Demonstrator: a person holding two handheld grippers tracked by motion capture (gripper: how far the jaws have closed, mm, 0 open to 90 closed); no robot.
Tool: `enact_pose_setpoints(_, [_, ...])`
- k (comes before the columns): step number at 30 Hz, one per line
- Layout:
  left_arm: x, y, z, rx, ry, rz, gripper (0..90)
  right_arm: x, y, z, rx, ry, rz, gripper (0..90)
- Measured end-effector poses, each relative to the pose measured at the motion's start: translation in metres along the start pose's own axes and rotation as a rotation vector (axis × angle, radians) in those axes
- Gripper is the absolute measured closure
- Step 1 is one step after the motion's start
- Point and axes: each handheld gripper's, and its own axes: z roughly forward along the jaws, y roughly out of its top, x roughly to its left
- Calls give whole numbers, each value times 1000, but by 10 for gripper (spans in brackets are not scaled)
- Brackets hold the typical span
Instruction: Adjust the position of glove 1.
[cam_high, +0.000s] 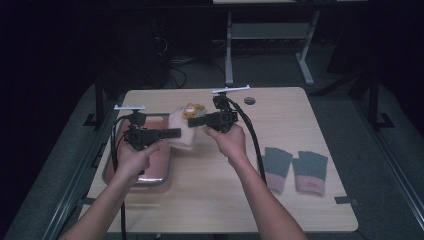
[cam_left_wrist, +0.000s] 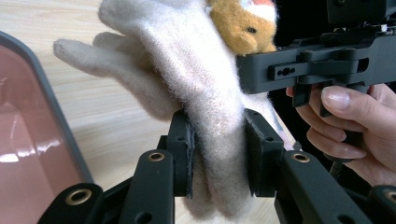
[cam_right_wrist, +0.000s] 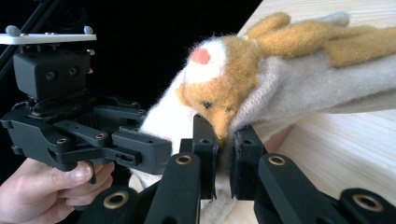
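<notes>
Left gripper (cam_high: 172, 133) had its fingers (cam_left_wrist: 183, 149) clamped on the cream fuzzy mitten (cam_high: 181, 131), held up above the wooden surface (cam_high: 280, 115) just past the red tray (cam_high: 159, 165); right gripper (cam_high: 196, 121) fingers (cam_right_wrist: 205, 154) pinched the same mitten's edge by the orange plush animal face (cam_right_wrist: 219, 93), nearly closed on fabric; both hands gripped the handles; a pair of grey-and-pink gloves (cam_high: 295, 169) lay flat at the surface's right, well apart.
</notes>
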Motion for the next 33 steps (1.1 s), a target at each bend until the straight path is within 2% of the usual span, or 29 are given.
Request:
enact_pose_setpoints(10, [8, 1, -22, -14, 14, 13, 673, 12, 7, 14, 15, 21, -23, 828])
enact_pose_setpoints(14, [11, -1, -30, -29, 21, -5, 673, 18, 10, 22, 27, 28, -32, 828])
enact_pose_setpoints(33, [26, -7, -67, -61, 72, -36, 673, 38, 22, 61, 79, 78, -68, 828])
